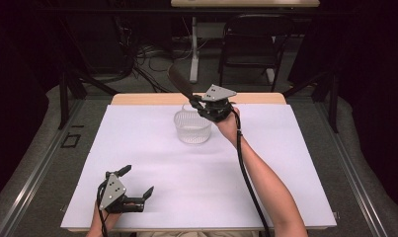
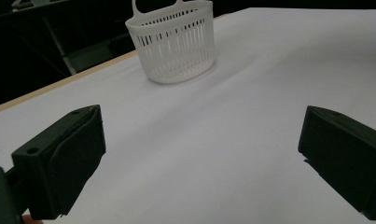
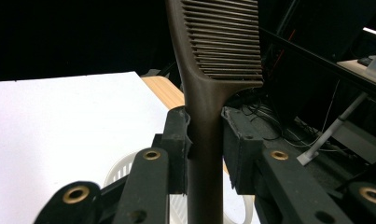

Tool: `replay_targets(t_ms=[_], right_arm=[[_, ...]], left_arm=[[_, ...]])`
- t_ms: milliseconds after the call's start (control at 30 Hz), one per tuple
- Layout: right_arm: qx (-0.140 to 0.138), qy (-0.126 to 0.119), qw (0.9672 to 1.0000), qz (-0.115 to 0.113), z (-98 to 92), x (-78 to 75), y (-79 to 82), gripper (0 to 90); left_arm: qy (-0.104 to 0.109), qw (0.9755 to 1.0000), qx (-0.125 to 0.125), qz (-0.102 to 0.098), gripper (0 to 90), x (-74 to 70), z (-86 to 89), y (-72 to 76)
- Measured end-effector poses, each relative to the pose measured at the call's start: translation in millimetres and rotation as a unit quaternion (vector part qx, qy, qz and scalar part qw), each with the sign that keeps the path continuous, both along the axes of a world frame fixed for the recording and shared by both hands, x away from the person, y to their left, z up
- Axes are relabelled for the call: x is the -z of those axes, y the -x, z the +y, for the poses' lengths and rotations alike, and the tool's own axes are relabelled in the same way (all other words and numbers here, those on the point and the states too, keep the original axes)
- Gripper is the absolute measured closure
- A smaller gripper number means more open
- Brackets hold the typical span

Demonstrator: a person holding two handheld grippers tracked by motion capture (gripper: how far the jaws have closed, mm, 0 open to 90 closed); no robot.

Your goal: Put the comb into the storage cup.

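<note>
Table (image 1: pixel 137 197): a white sheet is laid over it, a wooden strip left bare along the far edge, dark floor and cables behind
Basket (image 1: pixel 192 127): white, slotted, stood upright near the middle of the far edge, nothing seen inside
Comb (image 1: pixel 180 82): dark, held up in the air over the basket's far rim, teeth end raised; judged picked up but not yet put in
Right gripper (image 1: pixel 202 105): jaws pinched on the comb's handle
Left gripper (image 1: pixel 136 180): jaws spread wide, nothing between them, near the near left corner
Left to do: the comb is judged to need lowering into the basket and releasing

One comb (image 3: pixel 209 70), one white basket (image 1: pixel 192 126) (slotted sides), two grippers, one table (image 1: pixel 285 163).
</note>
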State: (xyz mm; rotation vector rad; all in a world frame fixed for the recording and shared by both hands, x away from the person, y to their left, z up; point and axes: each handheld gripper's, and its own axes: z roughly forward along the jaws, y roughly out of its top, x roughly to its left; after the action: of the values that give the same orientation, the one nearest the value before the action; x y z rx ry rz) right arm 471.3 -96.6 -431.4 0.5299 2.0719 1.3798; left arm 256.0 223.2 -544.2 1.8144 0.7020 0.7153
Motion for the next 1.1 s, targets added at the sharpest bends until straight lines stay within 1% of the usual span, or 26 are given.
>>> replay_targets(t_ms=[400,600,667,1100], right_arm=[[-0.003,0.003,1.0,0.0,2.1,2.8,-6.0,72.4],[-0.003,0.005,1.0,0.006,4.8,7.8,-9.4,72.4],[-0.002,0.003,1.0,0.009,5.3,9.2,-10.3,72.4],[-0.003,0.01,0.9997,0.022,8.6,15.9,-14.3,72.4]], left_arm=[[0.0,1.0,0.002,0.0,0.9,0.1,-0.1,-0.2],[-0.001,1.0,0.0,0.0,0.9,-0.1,0.6,0.1],[-0.002,1.0,0.0,-0.002,0.9,-0.4,0.6,0.4],[0.0,1.0,0.002,0.0,0.9,-0.2,0.5,0.2]])
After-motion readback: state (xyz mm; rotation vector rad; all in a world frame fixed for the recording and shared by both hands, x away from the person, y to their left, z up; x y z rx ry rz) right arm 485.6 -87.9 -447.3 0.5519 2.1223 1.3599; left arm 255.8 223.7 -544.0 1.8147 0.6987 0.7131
